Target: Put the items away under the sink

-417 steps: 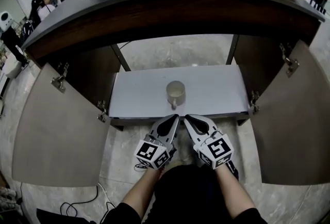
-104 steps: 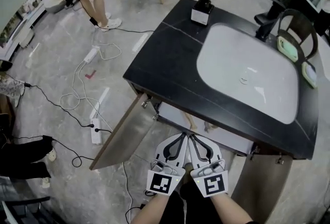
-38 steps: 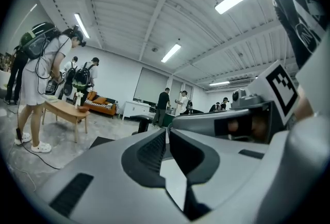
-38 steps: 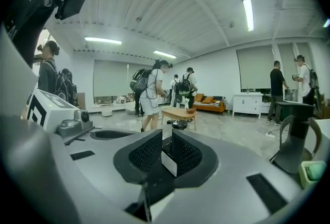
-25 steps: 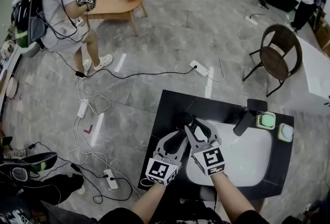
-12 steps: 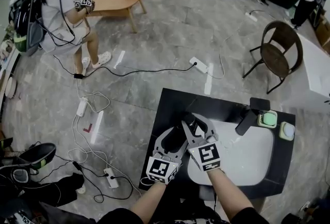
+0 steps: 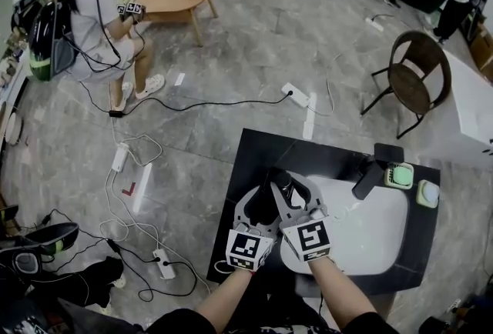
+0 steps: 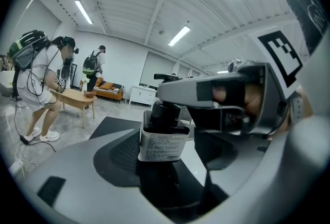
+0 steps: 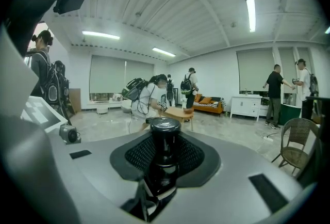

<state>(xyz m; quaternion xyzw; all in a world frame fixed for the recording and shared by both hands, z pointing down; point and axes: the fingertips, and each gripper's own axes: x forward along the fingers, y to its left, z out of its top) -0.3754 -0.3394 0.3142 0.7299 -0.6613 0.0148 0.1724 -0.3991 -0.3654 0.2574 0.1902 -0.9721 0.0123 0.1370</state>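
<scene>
There, the left gripper (image 7: 262,198) has just spread its jaws wide, soap bottle (image 8: 164,140) loose between them by the sink's (image 7: 362,225) left edge; the right gripper (image 7: 289,185) pinches the pump neck, so carrying it below looks like its job

No writing can be read here.
The pump bottle (image 8: 164,117) carries a white label (image 8: 162,146) of fine print too small to make out; the left marker cube (image 7: 248,250) and right marker cube (image 7: 312,238) show only black-and-white square patterns.
</scene>
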